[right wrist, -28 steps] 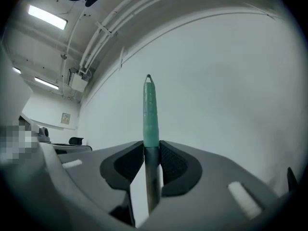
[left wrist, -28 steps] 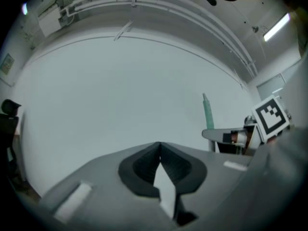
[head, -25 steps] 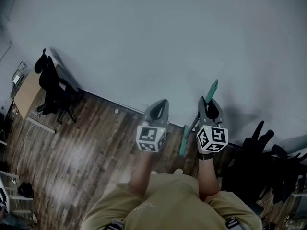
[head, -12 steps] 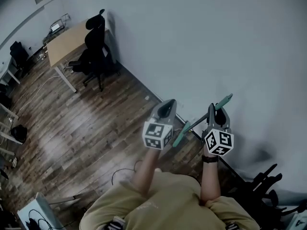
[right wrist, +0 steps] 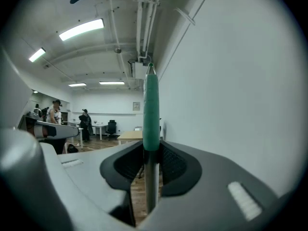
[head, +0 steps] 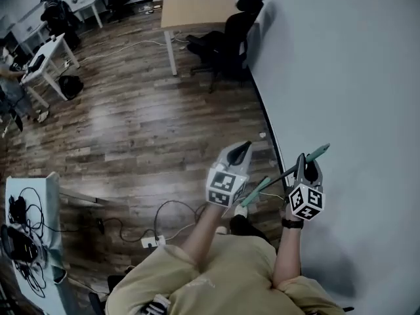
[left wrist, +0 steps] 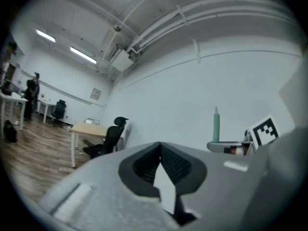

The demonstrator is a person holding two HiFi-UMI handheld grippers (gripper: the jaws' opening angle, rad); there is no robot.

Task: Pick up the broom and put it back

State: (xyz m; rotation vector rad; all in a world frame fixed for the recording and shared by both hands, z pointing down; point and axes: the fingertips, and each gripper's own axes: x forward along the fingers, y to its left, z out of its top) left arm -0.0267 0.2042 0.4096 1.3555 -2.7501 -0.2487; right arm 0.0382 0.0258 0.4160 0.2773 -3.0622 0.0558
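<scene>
My right gripper [right wrist: 151,153] clenched on the broom [right wrist: 151,109] handle, green grip past the jaws, my left gripper [left wrist: 160,150] tips together on nothing, head view alone shows wall [head: 354,77] close right, open floor [head: 144,130] left, chair [head: 226,41] and desk [head: 197,10] far ahead.

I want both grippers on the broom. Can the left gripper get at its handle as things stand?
Probably yes: the broom handle, clamped in the right gripper, passes right beside the empty left gripper, nothing between. Its shut jaws would have to open first.
</scene>
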